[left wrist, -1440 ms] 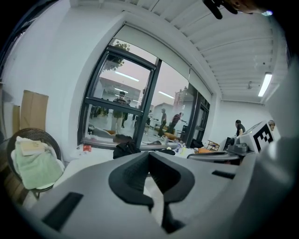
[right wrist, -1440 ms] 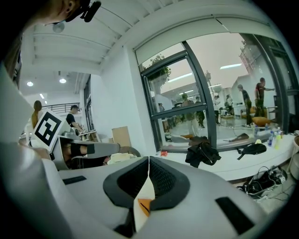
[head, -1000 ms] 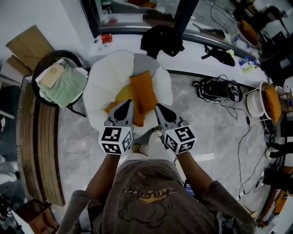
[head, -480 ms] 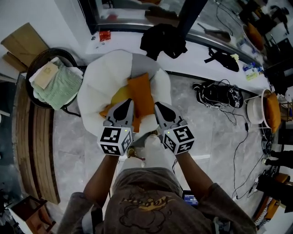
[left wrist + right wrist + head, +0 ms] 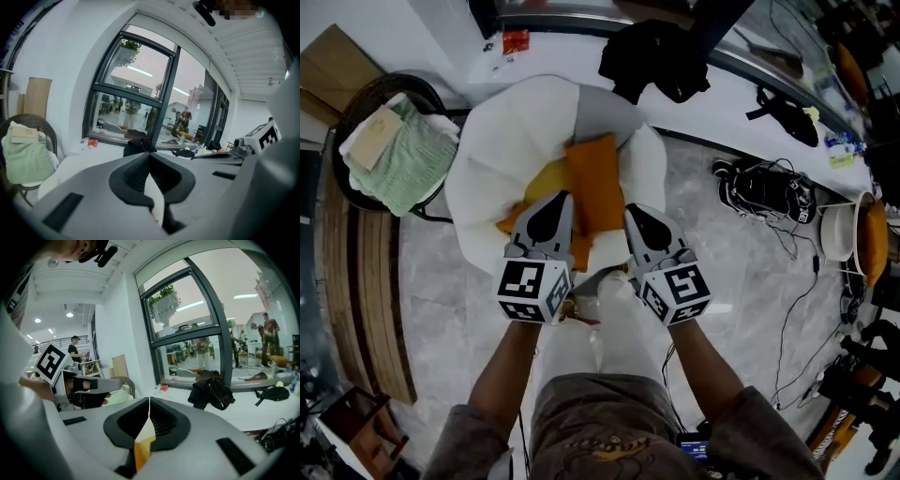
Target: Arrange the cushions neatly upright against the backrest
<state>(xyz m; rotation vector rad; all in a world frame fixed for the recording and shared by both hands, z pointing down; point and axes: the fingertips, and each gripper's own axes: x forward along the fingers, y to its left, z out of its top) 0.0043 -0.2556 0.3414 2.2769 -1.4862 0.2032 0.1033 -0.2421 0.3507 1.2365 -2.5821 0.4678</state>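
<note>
An orange cushion (image 5: 592, 187) lies tilted on the seat of a white round chair (image 5: 511, 141), and a yellow cushion (image 5: 542, 187) lies half under it to its left. Neither stands upright against the backrest. My left gripper (image 5: 557, 201) hovers over the yellow cushion's near edge, jaws shut and empty. To the right of the orange cushion's near end, my right gripper (image 5: 634, 212) is shut too, holding nothing. In the left gripper view the left gripper's jaws (image 5: 149, 155) meet at the tip. The right gripper's jaws (image 5: 149, 401) likewise meet, with orange showing below them.
A wicker basket with a green towel (image 5: 389, 155) stands left of the chair. A black garment (image 5: 656, 58) lies on the white ledge behind it. A dark bag with cables (image 5: 764, 192) sits on the floor at right. Wooden boards (image 5: 366, 309) run along the left.
The head view has shifted, so the chair sits a little higher in the picture. Both grippers stay shut, side by side at the chair's front.
</note>
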